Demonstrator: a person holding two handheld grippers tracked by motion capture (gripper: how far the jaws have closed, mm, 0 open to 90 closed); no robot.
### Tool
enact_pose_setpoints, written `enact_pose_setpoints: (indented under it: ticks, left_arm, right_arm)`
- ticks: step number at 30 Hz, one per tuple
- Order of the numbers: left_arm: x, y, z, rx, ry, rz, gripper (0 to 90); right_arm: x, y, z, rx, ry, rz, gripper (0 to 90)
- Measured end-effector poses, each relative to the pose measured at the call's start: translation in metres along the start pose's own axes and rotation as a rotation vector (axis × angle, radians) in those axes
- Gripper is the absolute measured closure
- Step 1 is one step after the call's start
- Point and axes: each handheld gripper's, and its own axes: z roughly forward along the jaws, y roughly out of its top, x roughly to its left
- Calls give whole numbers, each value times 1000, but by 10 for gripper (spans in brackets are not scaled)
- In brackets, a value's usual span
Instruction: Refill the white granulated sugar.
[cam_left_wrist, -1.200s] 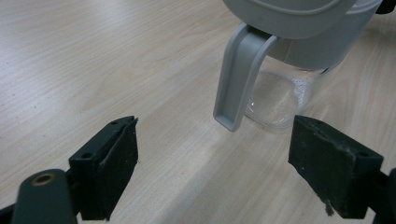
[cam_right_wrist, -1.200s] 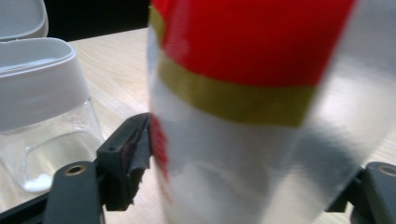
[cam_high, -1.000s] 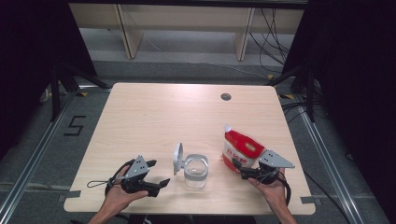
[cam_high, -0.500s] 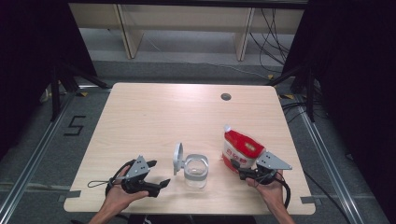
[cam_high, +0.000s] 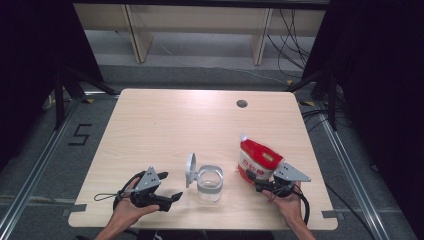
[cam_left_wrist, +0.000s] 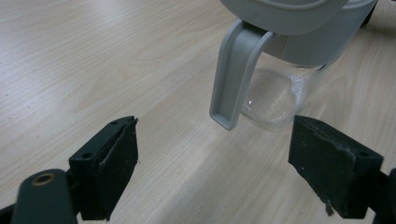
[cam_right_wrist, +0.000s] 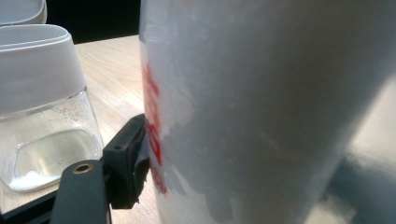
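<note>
A: Bag (cam_high: 260, 161) first. Where does it stand?

B: Upright on the desk (cam_high: 200, 120), near the front right edge. It is red and white, its top pinched to a point. The right claw (cam_high: 254, 180) comes at its lower part from the person's side.

A: Does that claw have hold of it?

B: Its jaws have just been closing, with the bag between them. In the right gripper view one black pad (cam_right_wrist: 128, 161) lies against the bag's (cam_right_wrist: 261, 112) side, by the red print. The other pad is hidden behind the bag, so I can't tell whether the grip is full.

A: And the jar?

B: The jar (cam_high: 209, 182) is clear glass with a grey collar. It stands left of the bag, apart from it, between the two hands. Its grey lid (cam_high: 190, 169) is swung up on edge at the jar's left. The right gripper view shows a little white stuff at the bottom of the jar (cam_right_wrist: 44, 135).

A: Left claw?

B: The left claw (cam_high: 172, 199) sits low over the desk, left of the jar and pointing toward it. Its jaws are spread wide with nothing between them. In the left gripper view the grey clasp (cam_left_wrist: 233, 74) hangs down from the lid, just ahead of the gap and not touching either pad (cam_left_wrist: 112, 163).

A: Anything else?

B: A dark round hole (cam_high: 242, 103) near the desk's far edge.
</note>
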Motion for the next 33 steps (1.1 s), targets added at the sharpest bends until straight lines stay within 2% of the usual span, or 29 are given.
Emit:
enact_pose_setpoints:
  ticks: [1,2,4,5,8,9,10,12,14,15,16,17,18,19,20,21,22,23,24,27,28,29,30,31,32,33]
  left_arm:
    - [0,0,0,3,-2,-1,155]
    - [0,0,0,1,-1,1,155]
    - [0,0,0,1,2,7,155]
    - [0,0,0,1,2,6,155]
    - [0,0,0,2,1,4,154]
    - [-1,0,1,3,5,2,155]
    - [-1,0,1,3,5,2,154]
    - [0,0,0,6,10,15,154]
    - [-1,0,1,8,0,7,154]
    - [-1,0,1,5,-1,8,154]
    - [-1,0,1,4,-1,7,155]
    - [-1,0,1,6,-1,2,155]
    - [-1,0,1,5,6,7,155]
    - [-1,0,1,5,6,7,155]
    - [-1,0,1,8,-2,7,155]
    - [-1,0,1,10,-4,7,155]
    - [-1,0,1,10,-4,7,155]
    - [-1,0,1,11,-4,8,155]
    - [-1,0,1,11,-3,14,155]
    - [-1,0,1,13,-3,17,155]
    - [-1,0,1,9,-2,2,155]
    - [-1,0,1,9,1,5,155]
    - [0,0,0,6,7,6,155]
    - [0,0,0,6,7,6,155]
    - [1,-1,0,1,13,-3,155]
    - [2,-1,0,2,15,5,155]
  right_arm:
    - [0,0,0,0,0,0,301]
    - [1,-1,2,-20,19,21,306]
    - [2,-1,4,-39,15,36,307]
    - [0,0,3,-23,19,11,307]
    - [0,0,3,-22,23,11,305]
    - [-1,0,4,-17,17,-11,304]
    - [0,0,4,-12,17,7,303]
    - [0,0,4,-20,13,11,298]
    - [0,0,4,-11,8,21,292]
    - [-1,0,8,-70,3,10,291]
    - [-5,1,6,-43,28,-26,325]
    - [-5,1,6,-43,28,-26,325]
    - [-3,1,8,-70,79,-17,377]
    - [-3,1,8,-70,79,-17,377]
    - [-2,1,8,-73,47,-13,409]
    - [-4,2,9,-86,36,-47,415]
    - [-4,2,9,-86,36,-47,415]
    - [-4,4,8,-68,50,-41,422]
    - [0,5,7,-43,49,10,433]
    - [2,7,8,-43,39,9,440]
    - [2,9,8,-17,63,-16,443]
    - [4,11,8,-12,57,-9,446]
    - [7,15,7,-13,17,-53,449]
    - [7,15,7,-13,17,-53,449]
    - [8,18,3,22,-2,-99,453]
    - [9,20,2,16,9,-130,455]
